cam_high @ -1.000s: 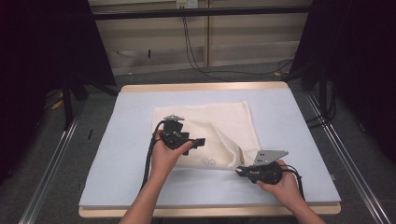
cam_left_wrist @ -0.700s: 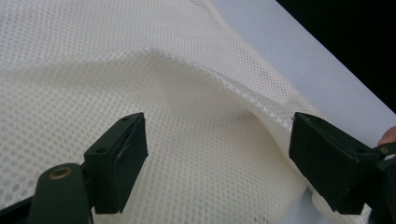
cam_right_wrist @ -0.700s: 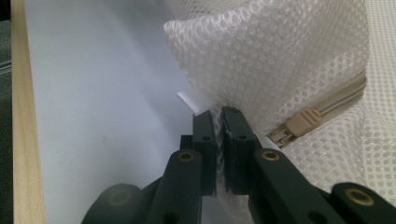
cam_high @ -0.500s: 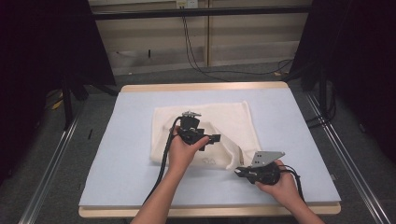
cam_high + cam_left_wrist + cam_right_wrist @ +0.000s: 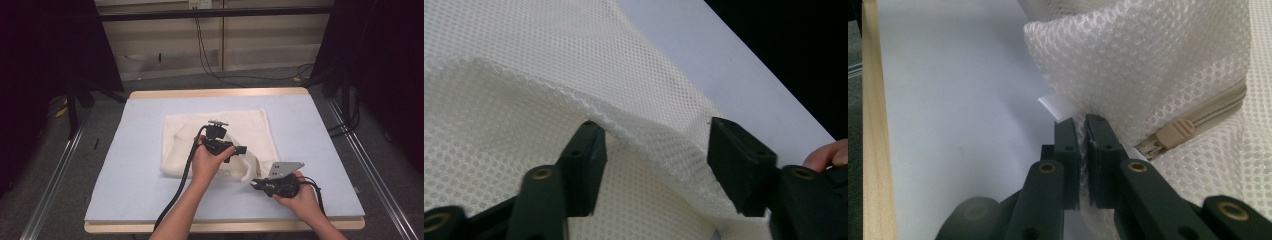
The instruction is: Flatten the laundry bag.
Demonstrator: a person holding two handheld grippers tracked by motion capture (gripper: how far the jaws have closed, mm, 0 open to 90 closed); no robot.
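Cream mesh bag (image 5: 220, 142) lies mid-table on the pale blue mat (image 5: 125, 195), a bit right of centre, its near-right corner lifted and bunched.

Right gripper (image 5: 256, 184) sits low at that near-right corner, jaws clamped tight on a pinch of mesh. Right gripper view: fabric squeezed between the two pads (image 5: 1068, 145), a white tag (image 5: 1058, 107) poking out just above them, beige zip pull (image 5: 1175, 134) just right of the jaws, touching nothing.

Left gripper (image 5: 243, 149) is over the bag's right half, pointing right. Its jaws have just been closing, now abt halfway in. Left gripper view: a raised fold of mesh (image 5: 644, 137) runs between them; left pad is at the fold's edge, right pad not yet pressing, so no grip yet.

Edges: bag's far edge lies flat, well short of the table's far wooden rim (image 5: 220, 93). Bare mat wide on the left side, narrower on the right. Right hand (image 5: 295, 197) is close to the table's near edge, little room behind it. Left cable (image 5: 180, 192) trails off over the near edge.
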